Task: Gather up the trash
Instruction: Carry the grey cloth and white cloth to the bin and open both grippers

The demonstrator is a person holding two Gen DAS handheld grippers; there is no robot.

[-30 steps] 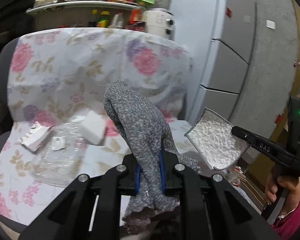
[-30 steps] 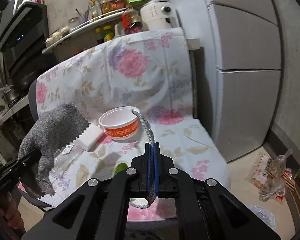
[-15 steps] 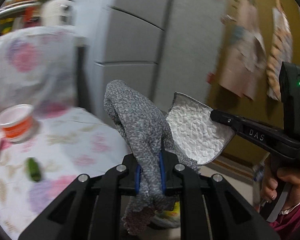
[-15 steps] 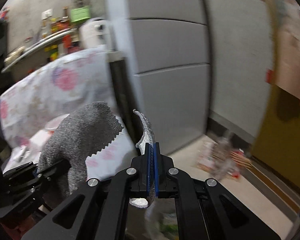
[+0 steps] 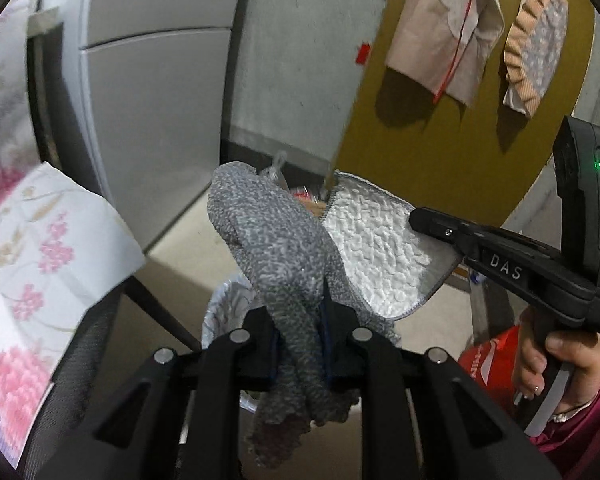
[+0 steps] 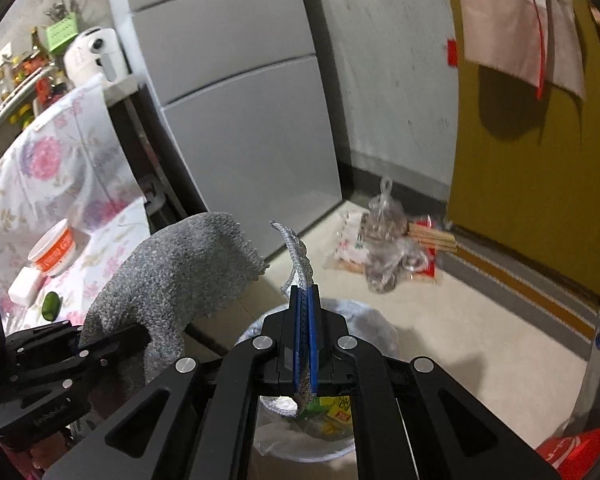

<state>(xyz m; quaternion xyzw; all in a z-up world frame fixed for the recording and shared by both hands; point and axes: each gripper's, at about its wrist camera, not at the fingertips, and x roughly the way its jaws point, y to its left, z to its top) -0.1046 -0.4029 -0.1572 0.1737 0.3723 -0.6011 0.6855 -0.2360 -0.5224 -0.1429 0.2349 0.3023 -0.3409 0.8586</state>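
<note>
My left gripper (image 5: 300, 312) is shut on a grey knitted cloth (image 5: 272, 240) that stands up above the jaws and hangs below them. My right gripper (image 6: 303, 312) is shut on a thin grey-edged white cloth (image 6: 298, 256), whose white quilted face (image 5: 376, 248) shows in the left wrist view. Both cloths hang over a bin lined with a white bag (image 6: 364, 320), with trash inside. The left gripper (image 6: 112, 340) and its grey cloth (image 6: 180, 272) show in the right wrist view, at the left.
A chair with a floral cover (image 6: 60, 168) holds an orange-and-white cup (image 6: 54, 252), a white block (image 6: 24, 288) and a small green item (image 6: 51, 305). Plastic bags of rubbish (image 6: 384, 256) lie on the floor by a yellow door (image 6: 540, 180). A grey fridge (image 6: 240, 100) stands behind.
Both grippers swung right, away from the chair, carrying their cloths. The view went from the chair seat to the floor, the door and the lined bin below.
</note>
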